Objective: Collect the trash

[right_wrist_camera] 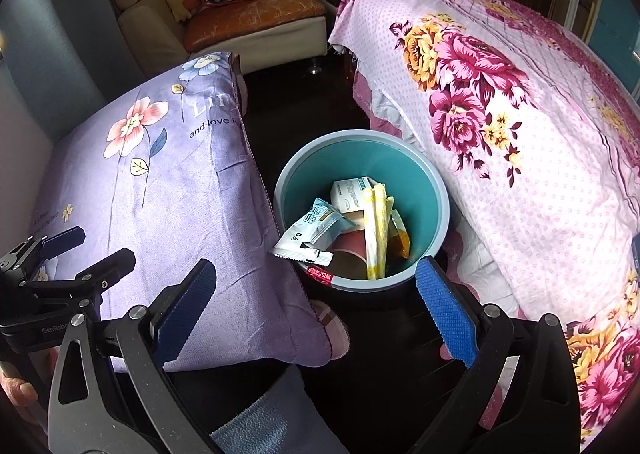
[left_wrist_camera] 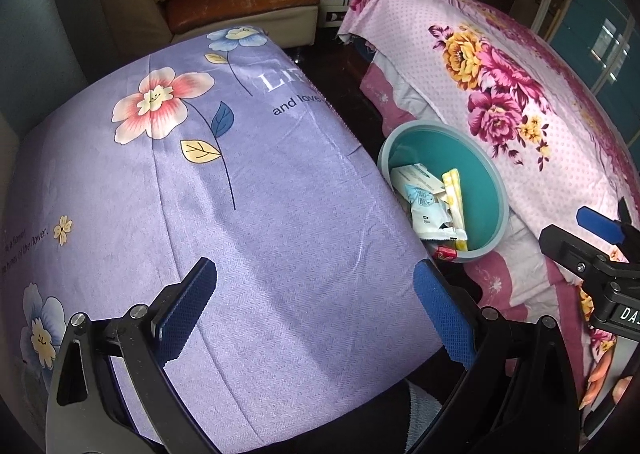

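A teal bin (right_wrist_camera: 434, 210) stands on the dark floor between two covered surfaces; it also shows in the left wrist view (left_wrist_camera: 494, 190). Inside lie several wrappers: a white-blue pouch (right_wrist_camera: 310, 232), a white box (right_wrist_camera: 350, 194), a yellow packet (right_wrist_camera: 378, 230) and a small red wrapper (right_wrist_camera: 320, 275) at the near rim. My right gripper (right_wrist_camera: 316, 308) is open and empty, just in front of the bin. My left gripper (left_wrist_camera: 316, 312) is open and empty over the purple flowered cloth (left_wrist_camera: 240, 214), left of the bin.
A pink flowered bedcover (right_wrist_camera: 520, 134) lies right of the bin. The purple cloth (right_wrist_camera: 168, 182) covers a surface on the left. A sofa (right_wrist_camera: 256, 14) with cushions and a bag stands at the back. A person's foot in a slipper (right_wrist_camera: 332, 330) is near the bin.
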A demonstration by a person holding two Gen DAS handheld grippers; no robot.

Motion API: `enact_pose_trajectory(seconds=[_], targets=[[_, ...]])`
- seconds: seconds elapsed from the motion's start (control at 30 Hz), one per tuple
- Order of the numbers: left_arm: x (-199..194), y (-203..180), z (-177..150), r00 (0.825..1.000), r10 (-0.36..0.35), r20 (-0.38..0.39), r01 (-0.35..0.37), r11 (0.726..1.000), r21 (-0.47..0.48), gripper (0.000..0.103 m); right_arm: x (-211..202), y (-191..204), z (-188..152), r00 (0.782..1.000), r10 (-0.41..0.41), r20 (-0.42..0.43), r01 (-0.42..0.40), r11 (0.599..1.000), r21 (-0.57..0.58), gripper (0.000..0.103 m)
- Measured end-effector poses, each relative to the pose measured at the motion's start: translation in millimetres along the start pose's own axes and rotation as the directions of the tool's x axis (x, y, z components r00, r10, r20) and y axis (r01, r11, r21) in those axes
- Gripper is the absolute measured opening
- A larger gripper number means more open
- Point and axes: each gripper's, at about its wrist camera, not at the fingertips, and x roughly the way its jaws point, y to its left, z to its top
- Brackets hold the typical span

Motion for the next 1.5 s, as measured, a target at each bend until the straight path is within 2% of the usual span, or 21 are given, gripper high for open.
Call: enact_pose_trajectory(seconds=[0.5,1.5], targets=[[10,1,0,0.999,0.038,0.016,-0.038,0.999,0.016,0.099,21,1,2,0.999,0.004,-0.041,-0.004,1.0,0.007,0.096],[27,5,-5,0.998,0.058,-0.001,-0.058,0.998,0.012,0.099,45,1,-1,0.996,0.006,-0.086,-0.005,1.0,0.018,0.096]])
